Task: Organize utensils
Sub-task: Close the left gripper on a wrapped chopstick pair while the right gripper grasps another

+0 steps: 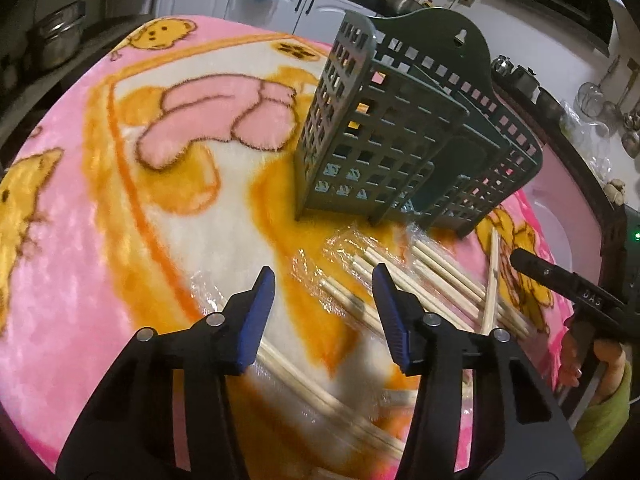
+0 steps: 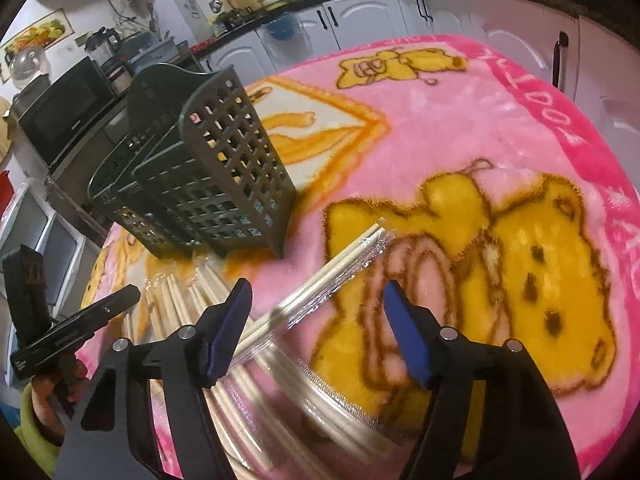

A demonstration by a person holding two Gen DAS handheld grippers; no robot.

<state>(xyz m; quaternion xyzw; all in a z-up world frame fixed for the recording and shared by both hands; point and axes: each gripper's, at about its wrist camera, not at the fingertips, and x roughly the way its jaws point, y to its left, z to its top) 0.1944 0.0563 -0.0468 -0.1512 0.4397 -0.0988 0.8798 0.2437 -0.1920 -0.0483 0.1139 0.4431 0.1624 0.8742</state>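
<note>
Chopsticks [image 2: 280, 380] blur under the right tool, their near ends hidden

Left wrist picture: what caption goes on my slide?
Open left claw above wrapped wooden chopsticks, near the dark green plastic lattice holder.

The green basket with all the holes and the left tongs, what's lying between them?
Wooden chopsticks in clear plastic wrappers lie on the pink teddy-bear blanket between the green basket and the left tongs, in the left wrist view.

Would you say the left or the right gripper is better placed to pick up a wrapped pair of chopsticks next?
Probably the right gripper: one wrapped chopstick pair runs between its open fingers, apart from the pile. The left gripper hovers open over several crowded chopsticks, so a clean single grasp looks harder.
</note>
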